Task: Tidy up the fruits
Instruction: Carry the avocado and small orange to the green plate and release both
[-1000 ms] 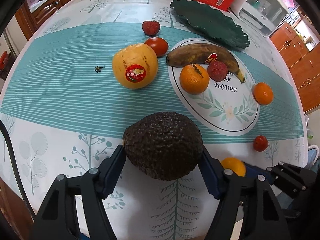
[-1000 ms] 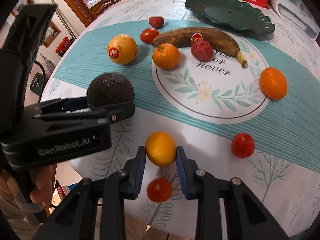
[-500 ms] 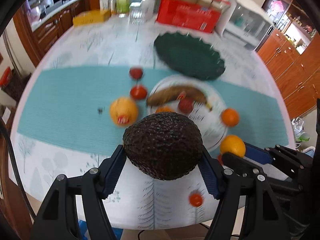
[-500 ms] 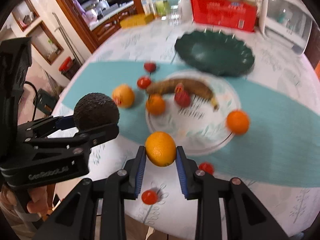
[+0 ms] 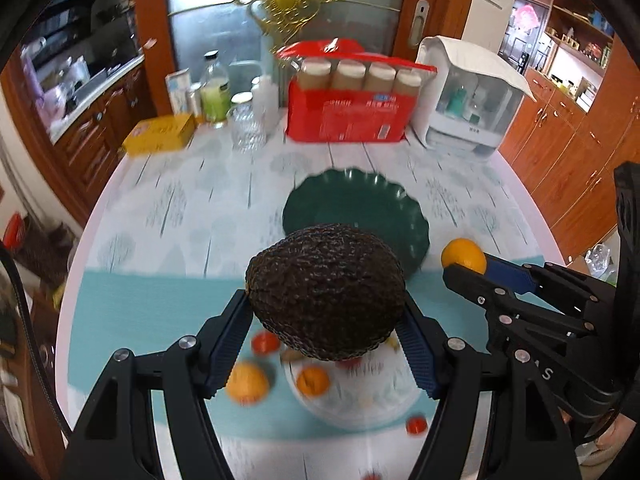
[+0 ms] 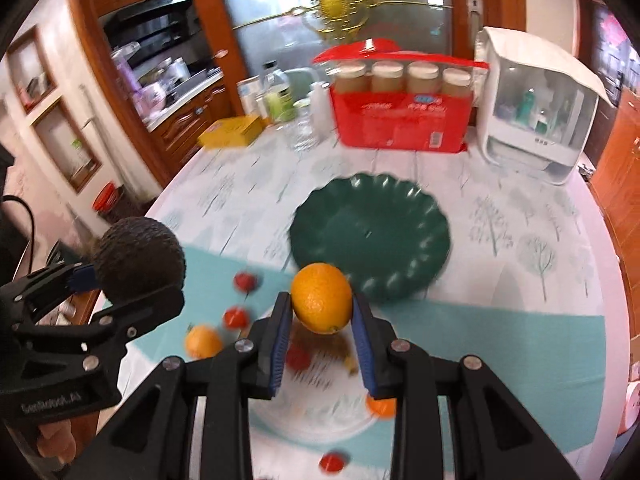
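Both grippers had risen off the table since a second earlier, left gripper (image 5: 326,344) clamped on the dark bumpy avocado (image 5: 325,291), right gripper (image 6: 320,340) clamped on the round orange (image 6: 321,298), scalloped dark green plate (image 6: 370,236) just ahead beneath them.

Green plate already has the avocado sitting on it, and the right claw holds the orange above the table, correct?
Not quite. The green plate holds nothing; the avocado is gripped in the left claw, as the left wrist view shows. The right claw does hold the orange.
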The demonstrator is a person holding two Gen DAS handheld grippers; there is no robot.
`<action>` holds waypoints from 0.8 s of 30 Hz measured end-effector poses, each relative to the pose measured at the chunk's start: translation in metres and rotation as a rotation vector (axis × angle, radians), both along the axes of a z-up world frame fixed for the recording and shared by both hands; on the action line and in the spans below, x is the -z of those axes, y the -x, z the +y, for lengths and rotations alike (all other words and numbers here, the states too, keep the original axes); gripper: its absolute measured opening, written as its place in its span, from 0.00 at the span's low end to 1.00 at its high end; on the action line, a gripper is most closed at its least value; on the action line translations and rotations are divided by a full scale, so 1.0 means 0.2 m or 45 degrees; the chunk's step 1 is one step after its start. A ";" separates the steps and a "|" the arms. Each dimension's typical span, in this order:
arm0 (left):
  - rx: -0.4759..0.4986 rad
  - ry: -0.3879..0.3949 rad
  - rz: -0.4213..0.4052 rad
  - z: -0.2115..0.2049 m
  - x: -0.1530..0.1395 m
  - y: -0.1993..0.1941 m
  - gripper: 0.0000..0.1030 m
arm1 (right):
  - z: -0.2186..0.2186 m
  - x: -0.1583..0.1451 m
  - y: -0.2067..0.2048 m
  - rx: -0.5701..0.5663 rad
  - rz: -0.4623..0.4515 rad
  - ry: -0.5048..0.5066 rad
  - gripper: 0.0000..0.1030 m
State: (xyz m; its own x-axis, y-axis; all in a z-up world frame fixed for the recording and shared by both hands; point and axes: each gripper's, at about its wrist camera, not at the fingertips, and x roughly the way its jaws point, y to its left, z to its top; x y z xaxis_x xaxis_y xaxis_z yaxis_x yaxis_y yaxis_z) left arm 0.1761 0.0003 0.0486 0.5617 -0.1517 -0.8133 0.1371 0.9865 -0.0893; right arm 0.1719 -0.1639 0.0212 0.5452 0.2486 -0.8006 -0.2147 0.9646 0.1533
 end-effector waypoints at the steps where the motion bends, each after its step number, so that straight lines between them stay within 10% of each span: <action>1: 0.010 -0.002 0.000 -0.01 0.01 -0.07 0.68 | -0.01 0.02 -0.08 0.033 0.010 0.003 0.29; 14: 0.140 -0.026 0.166 -0.22 0.57 -0.82 0.68 | -0.14 0.59 -0.64 0.266 0.253 0.053 0.29; 24: 0.175 -0.078 0.303 -0.29 0.91 -0.94 0.68 | -0.18 0.83 -0.75 0.274 0.355 0.085 0.30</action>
State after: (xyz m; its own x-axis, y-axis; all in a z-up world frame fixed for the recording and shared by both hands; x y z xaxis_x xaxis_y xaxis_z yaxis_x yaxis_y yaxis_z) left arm 0.3637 -0.0579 -0.1326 0.3310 -0.1597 -0.9300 0.2525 0.9646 -0.0758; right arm 0.3225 -0.2004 -0.1449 0.3379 0.0937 -0.9365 0.0357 0.9930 0.1123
